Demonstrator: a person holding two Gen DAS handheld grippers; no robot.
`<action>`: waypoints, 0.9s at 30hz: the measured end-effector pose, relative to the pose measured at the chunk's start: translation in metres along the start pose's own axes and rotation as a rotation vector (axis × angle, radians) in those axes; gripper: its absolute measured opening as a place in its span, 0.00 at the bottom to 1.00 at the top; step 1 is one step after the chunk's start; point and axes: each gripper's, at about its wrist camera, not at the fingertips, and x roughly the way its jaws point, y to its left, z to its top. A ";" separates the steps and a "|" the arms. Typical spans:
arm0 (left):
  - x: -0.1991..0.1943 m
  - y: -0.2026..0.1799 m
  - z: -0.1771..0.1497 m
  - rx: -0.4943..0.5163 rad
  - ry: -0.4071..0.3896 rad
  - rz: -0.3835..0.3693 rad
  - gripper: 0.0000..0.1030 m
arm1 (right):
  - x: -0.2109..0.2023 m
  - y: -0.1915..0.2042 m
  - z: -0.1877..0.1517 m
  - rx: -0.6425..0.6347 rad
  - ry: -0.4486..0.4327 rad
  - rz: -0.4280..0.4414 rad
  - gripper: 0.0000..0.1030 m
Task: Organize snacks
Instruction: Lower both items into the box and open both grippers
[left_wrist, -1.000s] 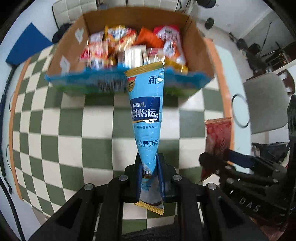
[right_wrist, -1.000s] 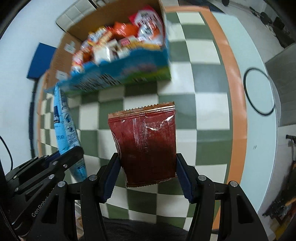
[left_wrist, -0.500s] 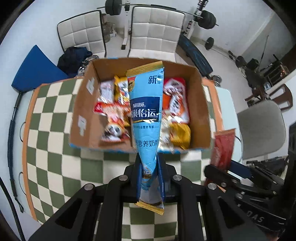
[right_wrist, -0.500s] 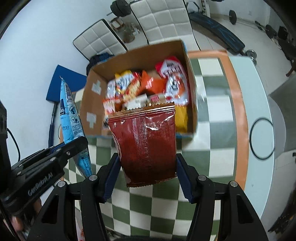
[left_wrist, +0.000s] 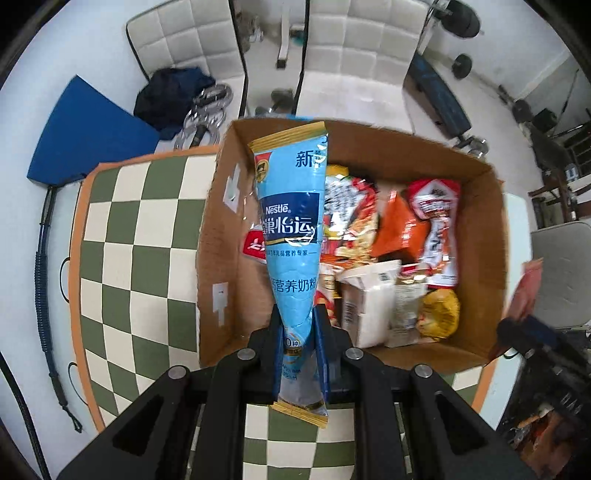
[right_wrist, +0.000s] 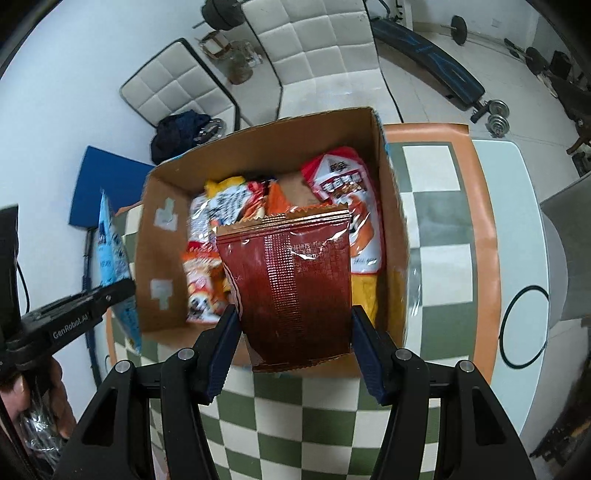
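Observation:
My left gripper (left_wrist: 298, 325) is shut on the lower end of a long light-blue Nestle milk powder sachet (left_wrist: 290, 229), which hangs over the left part of the open cardboard box (left_wrist: 218, 258). My right gripper (right_wrist: 293, 332) is shut on a dark red snack pouch (right_wrist: 291, 284), gripped by its side edges above the near wall of the same cardboard box (right_wrist: 162, 236). Several snack packets (left_wrist: 402, 236) fill the box. The right wrist view shows the blue sachet (right_wrist: 110, 254) and the left gripper's arm at the left edge.
The box stands on a green and cream checkered cloth (left_wrist: 133, 240) with an orange border, at the table's far edge. White padded chairs (left_wrist: 354, 48), a blue mat (left_wrist: 88, 129) and gym weights lie on the floor beyond. A grey chair (left_wrist: 561, 273) stands to the right.
Both grippers have travelled forward from above the checkered cloth to above the box, each keeping its packet. The box now lies under the fingers rather than ahead of them.

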 end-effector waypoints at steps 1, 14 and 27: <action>0.006 0.002 0.003 0.002 0.014 0.007 0.12 | 0.004 -0.001 0.005 0.006 0.006 -0.006 0.60; 0.058 0.014 0.022 0.016 0.148 0.042 0.13 | 0.056 -0.003 0.066 0.012 0.070 -0.079 0.60; 0.073 0.018 0.034 0.003 0.189 0.046 0.25 | 0.100 0.025 0.111 -0.061 0.111 -0.125 0.60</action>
